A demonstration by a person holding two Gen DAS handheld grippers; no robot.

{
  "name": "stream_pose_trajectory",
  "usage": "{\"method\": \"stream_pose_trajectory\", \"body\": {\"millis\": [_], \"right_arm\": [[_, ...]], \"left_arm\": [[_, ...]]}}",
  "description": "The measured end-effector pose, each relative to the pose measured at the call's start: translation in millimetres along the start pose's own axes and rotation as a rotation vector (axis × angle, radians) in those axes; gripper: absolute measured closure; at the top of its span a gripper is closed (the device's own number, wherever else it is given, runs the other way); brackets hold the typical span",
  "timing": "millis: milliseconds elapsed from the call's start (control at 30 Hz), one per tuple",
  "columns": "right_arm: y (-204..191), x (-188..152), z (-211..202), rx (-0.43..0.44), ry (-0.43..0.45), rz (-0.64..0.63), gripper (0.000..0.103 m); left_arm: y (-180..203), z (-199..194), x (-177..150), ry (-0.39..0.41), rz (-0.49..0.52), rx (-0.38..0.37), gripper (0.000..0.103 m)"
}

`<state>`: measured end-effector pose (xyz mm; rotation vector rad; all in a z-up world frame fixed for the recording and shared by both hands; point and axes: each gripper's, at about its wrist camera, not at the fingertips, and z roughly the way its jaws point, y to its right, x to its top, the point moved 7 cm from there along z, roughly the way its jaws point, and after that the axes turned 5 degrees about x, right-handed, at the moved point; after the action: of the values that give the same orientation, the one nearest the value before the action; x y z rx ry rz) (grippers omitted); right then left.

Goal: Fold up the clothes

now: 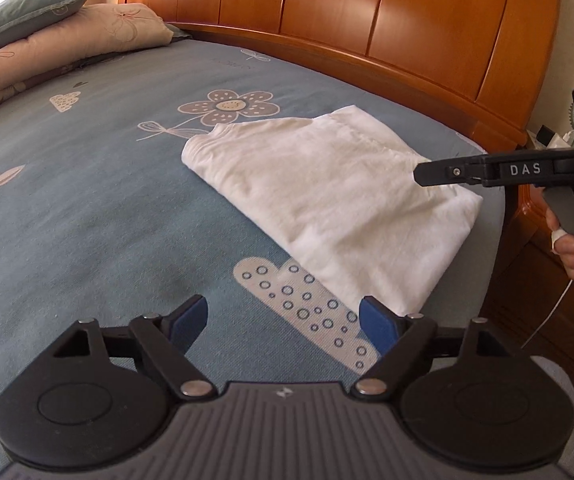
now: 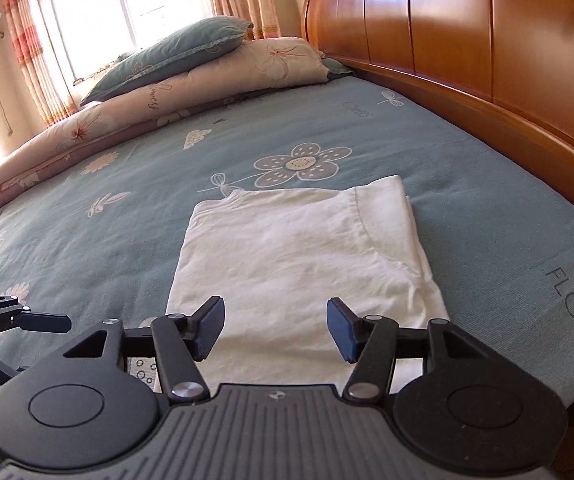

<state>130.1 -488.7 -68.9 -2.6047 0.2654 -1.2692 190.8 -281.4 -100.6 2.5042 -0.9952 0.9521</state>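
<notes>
Left tool [image 1: 283, 326] fills the bottom of its own view, blue pads [image 1: 379, 328] spread wide, nothing between them, hanging above the blue-grey bedsheet [image 1: 87, 208] over a dotted cloud print [image 1: 307, 312]; its right pad sits just beside the near corner of the folded white garment [image 1: 327, 196], contact can't be told. Right tool [image 2: 275, 326] at the bottom of its view, also released, pads apart over the near edge of the garment [image 2: 295, 256], not pinching cloth. In the left view the right tool [image 1: 439, 172] comes in from the right edge at mid-height, a hand [image 1: 571, 248] on its grip, tip over the garment's right side. In the right view the left tool [image 2: 43, 322] shows at lower left, beside the garment's near left corner. Garment lies flat as a neat rectangle, centre of frame, on the sheet. Just past it, a flower print [image 2: 303, 164]. Further back, upper left: a rolled floral quilt [image 2: 127, 108] with a grey-blue pillow [image 2: 175, 56] on top. Wooden headboard [image 2: 467, 32] runs along the upper right. Window and curtains [image 2: 31, 52] at the far upper left.
</notes>
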Motion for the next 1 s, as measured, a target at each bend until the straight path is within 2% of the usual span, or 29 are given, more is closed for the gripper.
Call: {"method": "stream_pose_trajectory", "body": {"millis": [100,200,367,467,567,667,733,867,1000], "right_arm": [[-20,-13,21,0.006,-0.029,-0.019,0.038],[-28,-28,36,-0.055,-0.080,-0.045,0.037],[-41,-64,21,-0.160,-0.166,-0.161,0.030],[-49,-63,7,-0.154,-0.146,-0.184,0.030],[-56,-53,10,-0.147,-0.098,-0.172,0.022],[-57,-62,27,-0.164,-0.152,-0.162,0.021],[-57,-72,26,-0.146,-0.167,-0.147,0.021],[-39,-58,-7,-0.092,-0.040,-0.067,0.021],[8,-35,-20,-0.143,0.038,0.043,0.021]], "left_arm": [[-3,-5,-24,-0.024,0.010,0.040,0.020],[-11,-13,-46,-0.043,0.002,0.096,0.020],[-21,-25,-71,-0.052,-0.014,0.149,0.019],[-25,-28,-77,-0.048,-0.039,0.160,0.018],[-26,-28,-79,-0.042,-0.062,0.170,0.018],[-28,-29,-82,-0.045,-0.074,0.178,0.018],[-32,-31,-86,-0.051,-0.082,0.188,0.018],[-38,-36,-86,-0.038,-0.114,0.178,0.016],[-36,-34,-81,-0.018,-0.113,0.179,0.014]]}}
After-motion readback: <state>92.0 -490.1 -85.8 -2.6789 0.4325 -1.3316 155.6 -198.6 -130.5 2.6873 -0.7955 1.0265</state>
